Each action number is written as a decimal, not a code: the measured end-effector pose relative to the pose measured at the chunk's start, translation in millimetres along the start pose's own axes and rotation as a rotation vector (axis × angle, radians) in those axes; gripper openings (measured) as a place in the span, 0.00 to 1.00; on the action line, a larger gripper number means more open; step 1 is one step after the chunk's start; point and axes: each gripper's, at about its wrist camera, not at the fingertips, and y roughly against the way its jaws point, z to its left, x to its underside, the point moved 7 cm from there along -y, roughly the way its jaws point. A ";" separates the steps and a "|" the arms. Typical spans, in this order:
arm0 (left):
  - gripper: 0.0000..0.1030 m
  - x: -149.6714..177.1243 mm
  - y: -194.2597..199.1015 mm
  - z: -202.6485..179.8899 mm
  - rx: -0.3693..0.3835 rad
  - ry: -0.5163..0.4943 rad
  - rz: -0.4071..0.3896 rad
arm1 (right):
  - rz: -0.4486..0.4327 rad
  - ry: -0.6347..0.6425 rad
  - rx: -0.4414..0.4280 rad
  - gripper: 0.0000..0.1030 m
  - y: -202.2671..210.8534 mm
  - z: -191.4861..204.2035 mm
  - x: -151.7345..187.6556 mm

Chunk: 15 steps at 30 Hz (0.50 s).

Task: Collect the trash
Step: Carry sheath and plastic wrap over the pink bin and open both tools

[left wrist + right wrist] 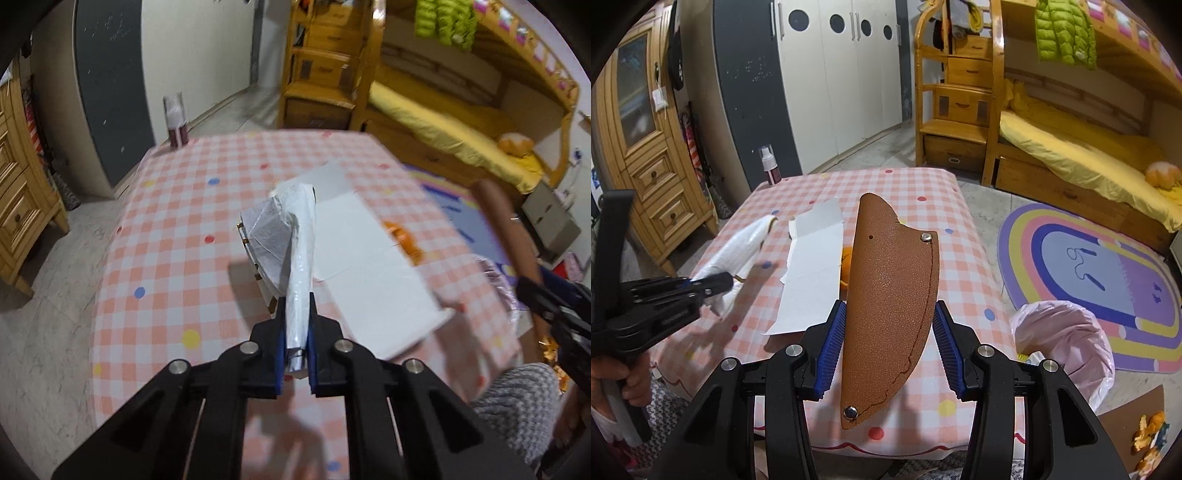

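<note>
My left gripper is shut on a white plastic-wrapped packet and holds it above the checked table; it also shows in the right wrist view. My right gripper is shut on a brown leather sheath that stands upright between the blue pads. The sheath shows in the left wrist view at the right. White paper lies on the table with orange peel beside it. A pink trash bag stands on the floor right of the table.
A spray bottle stands at the table's far left corner. More orange peel lies on brown card on the floor at the right. A striped rug, a bunk bed and a wooden cabinet surround the table.
</note>
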 end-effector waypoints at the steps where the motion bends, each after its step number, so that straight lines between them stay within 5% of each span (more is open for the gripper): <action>1: 0.07 -1.3 7.5 -4.4 0.011 -0.007 -0.019 | -0.006 -0.007 -0.002 0.47 2.6 -1.4 -0.9; 9: 0.07 -7.1 45.6 -54.3 0.025 -0.121 -0.132 | -0.044 -0.052 0.000 0.47 24.3 -16.6 1.9; 15: 0.07 -2.6 37.7 -102.5 0.046 -0.227 -0.123 | -0.054 -0.094 0.043 0.47 40.9 -44.3 11.4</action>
